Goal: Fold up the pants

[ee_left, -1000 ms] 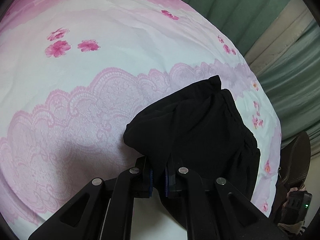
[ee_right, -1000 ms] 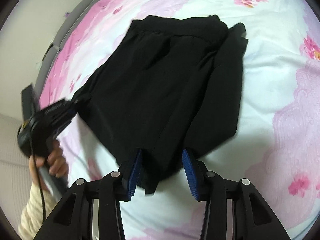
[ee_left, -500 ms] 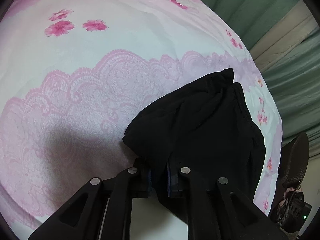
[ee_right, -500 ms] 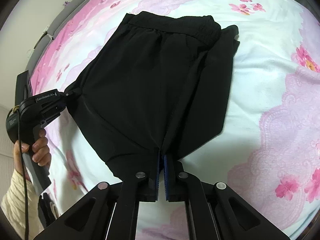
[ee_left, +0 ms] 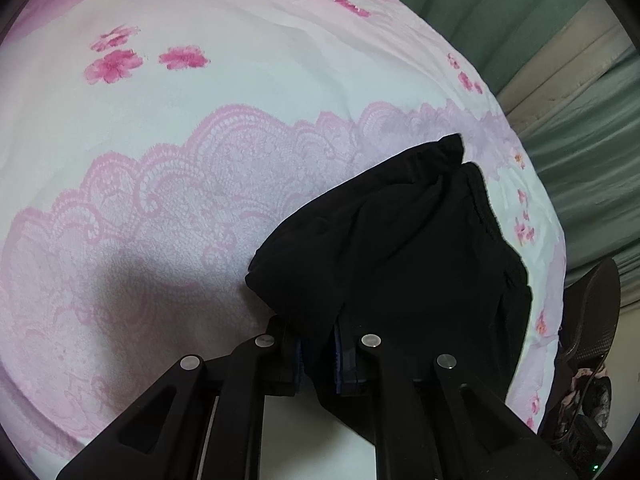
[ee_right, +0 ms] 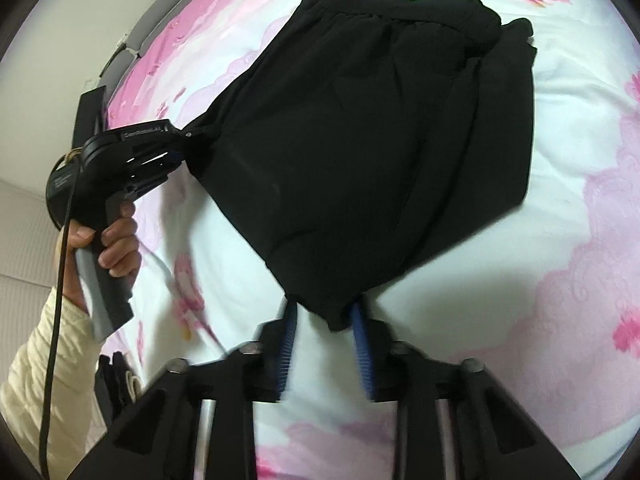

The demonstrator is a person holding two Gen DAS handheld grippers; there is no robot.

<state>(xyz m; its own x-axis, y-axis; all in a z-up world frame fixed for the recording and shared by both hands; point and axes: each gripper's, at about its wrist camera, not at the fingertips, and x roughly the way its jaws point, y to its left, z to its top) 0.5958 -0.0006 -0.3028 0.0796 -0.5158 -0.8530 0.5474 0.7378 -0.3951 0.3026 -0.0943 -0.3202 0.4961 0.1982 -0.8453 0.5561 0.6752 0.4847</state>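
Black pants (ee_right: 372, 140) lie partly folded on a pink and white floral bedspread (ee_right: 580, 240). In the right wrist view my right gripper (ee_right: 324, 336) has its blue-padded jaws apart, with a corner of the pants hanging between them. My left gripper (ee_right: 182, 142) shows at the left, held in a hand, shut on the pants' left edge and pulling it taut. In the left wrist view the left gripper (ee_left: 318, 350) pinches black cloth of the pants (ee_left: 400, 260), which spread ahead to the right.
Green curtains (ee_left: 560, 60) hang beyond the bed's far edge. A dark chair (ee_left: 588, 320) and clutter stand at the right of the bed. A grey headboard (ee_right: 160, 12) runs along the bed's upper left in the right wrist view.
My right gripper shut on the pants' corner half a second ago and now has its jaws apart again. The left gripper keeps its grip. The pants look lifted and stretched between the grippers.
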